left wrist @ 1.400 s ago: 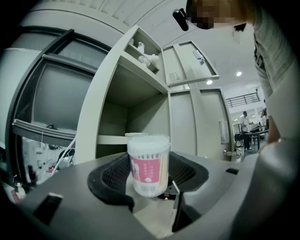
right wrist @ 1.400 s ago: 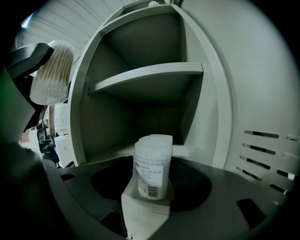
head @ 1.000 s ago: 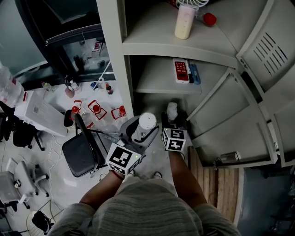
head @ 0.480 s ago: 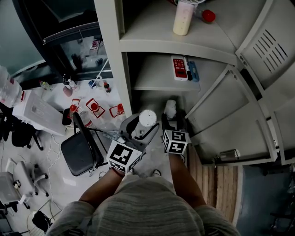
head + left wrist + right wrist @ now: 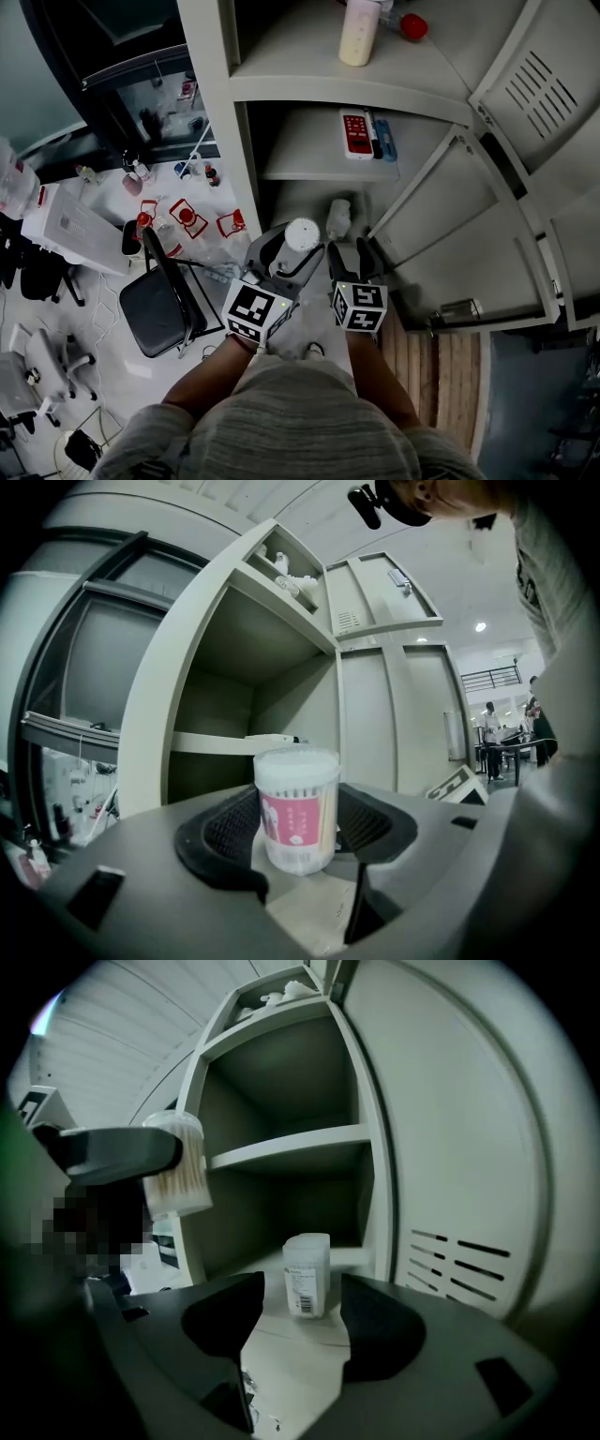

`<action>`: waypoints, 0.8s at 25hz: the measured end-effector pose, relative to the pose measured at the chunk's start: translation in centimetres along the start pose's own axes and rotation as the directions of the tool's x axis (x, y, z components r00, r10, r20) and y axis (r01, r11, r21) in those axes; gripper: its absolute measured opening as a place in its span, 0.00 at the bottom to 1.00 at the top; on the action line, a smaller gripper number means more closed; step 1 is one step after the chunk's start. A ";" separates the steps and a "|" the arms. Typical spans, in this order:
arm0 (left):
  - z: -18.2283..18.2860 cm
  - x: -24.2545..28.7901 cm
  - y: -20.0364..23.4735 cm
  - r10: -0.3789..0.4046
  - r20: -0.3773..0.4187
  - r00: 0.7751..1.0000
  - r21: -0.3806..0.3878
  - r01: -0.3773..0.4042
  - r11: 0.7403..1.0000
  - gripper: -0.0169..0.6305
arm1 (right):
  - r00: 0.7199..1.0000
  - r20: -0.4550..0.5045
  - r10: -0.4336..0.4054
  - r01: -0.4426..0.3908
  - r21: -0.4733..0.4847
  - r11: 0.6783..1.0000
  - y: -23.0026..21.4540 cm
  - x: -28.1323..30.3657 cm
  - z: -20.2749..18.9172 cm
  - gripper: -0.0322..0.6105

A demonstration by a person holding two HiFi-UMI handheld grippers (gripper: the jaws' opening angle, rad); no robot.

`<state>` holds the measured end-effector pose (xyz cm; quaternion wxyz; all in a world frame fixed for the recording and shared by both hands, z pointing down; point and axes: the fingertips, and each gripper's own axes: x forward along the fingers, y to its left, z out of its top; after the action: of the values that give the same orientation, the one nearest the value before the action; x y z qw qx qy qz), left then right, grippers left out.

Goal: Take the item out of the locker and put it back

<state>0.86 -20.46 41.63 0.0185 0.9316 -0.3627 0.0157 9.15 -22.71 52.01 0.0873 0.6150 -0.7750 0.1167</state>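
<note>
No wording legible anywhere. Pink label on cotton-swab tub [image 5: 296, 810]: print too small to read. White barcode sticker on small clear box [image 5: 307, 1275]: digits not readable.

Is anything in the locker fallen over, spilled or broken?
Nothing stands out. The round clear cotton-swab jar with a pink label stands upright in the left gripper, the small clear plastic container stands upright on the locker shelf, and nothing looks spilled.
</note>
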 end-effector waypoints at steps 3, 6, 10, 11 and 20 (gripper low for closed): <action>-0.6 0.6 0.1 0.013 -0.008 1.000 0.001 -0.012 1.000 0.42 | 1.000 0.017 0.014 -0.013 -0.016 1.000 0.3 -1.3 0.6 0.44; -1.2 1.3 0.2 0.028 -0.015 0.999 0.002 -0.028 1.000 0.42 | 0.999 0.038 0.024 -0.024 -0.017 1.000 0.2 -2.6 1.4 0.44; -2.2 2.1 0.6 0.062 -0.021 0.998 -0.007 -0.062 0.998 0.42 | 0.997 0.055 0.057 -0.057 -0.002 0.998 0.5 -4.1 2.2 0.44; -2.4 2.3 0.7 0.072 -0.022 0.997 -0.007 -0.073 0.997 0.42 | 0.996 0.060 0.066 -0.066 0.002 0.998 0.6 -4.5 2.4 0.44; -5.0 4.2 2.7 0.169 -0.046 0.985 0.009 -0.168 0.986 0.42 | 0.990 0.068 0.121 -0.121 -0.003 0.993 0.7 -6.1 2.8 0.44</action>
<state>2.10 -25.04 46.87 0.0230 0.8970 -0.4397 0.0400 9.85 -17.61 47.60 0.0532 0.5705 -0.8133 0.1010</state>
